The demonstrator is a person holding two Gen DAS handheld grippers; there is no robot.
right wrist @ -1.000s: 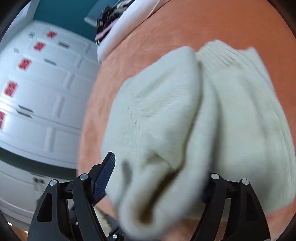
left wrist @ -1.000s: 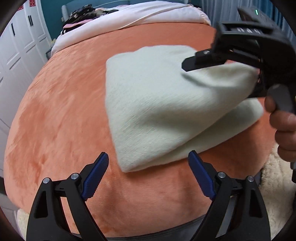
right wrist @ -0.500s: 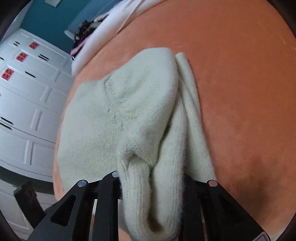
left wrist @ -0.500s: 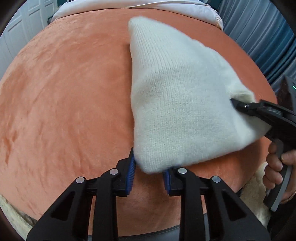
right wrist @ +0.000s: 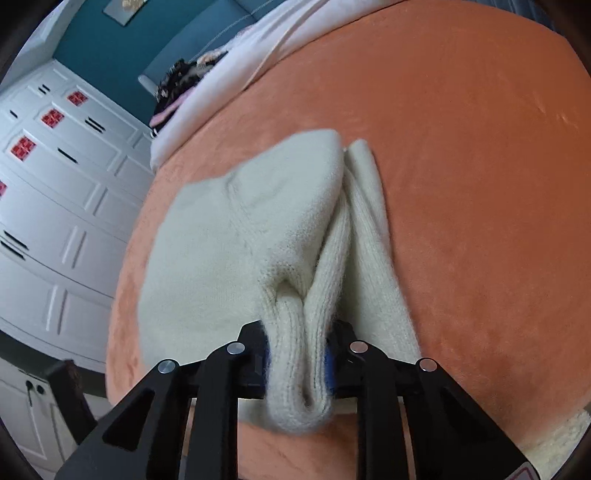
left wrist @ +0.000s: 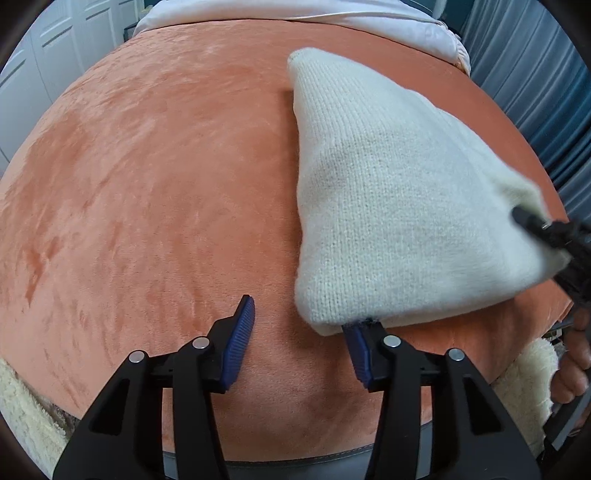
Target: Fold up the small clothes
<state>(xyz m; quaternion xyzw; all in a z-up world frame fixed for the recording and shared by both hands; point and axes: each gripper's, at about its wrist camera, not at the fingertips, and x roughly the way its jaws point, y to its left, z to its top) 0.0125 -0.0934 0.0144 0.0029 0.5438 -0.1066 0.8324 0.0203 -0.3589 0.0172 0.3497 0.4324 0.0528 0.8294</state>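
Observation:
A cream knitted garment (left wrist: 388, 199) lies folded on the orange blanket (left wrist: 147, 184). My left gripper (left wrist: 303, 336) is open; its right finger tip is tucked under the garment's near corner, its left finger stands free on the blanket. My right gripper (right wrist: 299, 354) is shut on the garment's bunched ribbed edge (right wrist: 303, 325). The right gripper also shows in the left wrist view (left wrist: 546, 229), pinching the garment's right corner slightly above the blanket.
White pillows (left wrist: 295, 14) lie at the bed's far end. White wardrobe doors (right wrist: 48, 184) stand to the left. A cream fluffy rug (left wrist: 524, 384) lies beyond the near edge. A dark clothes pile (right wrist: 177, 85) sits far back.
My left gripper was open, shut on the garment's near corner half a second ago, and has now opened again. The right gripper keeps its hold.

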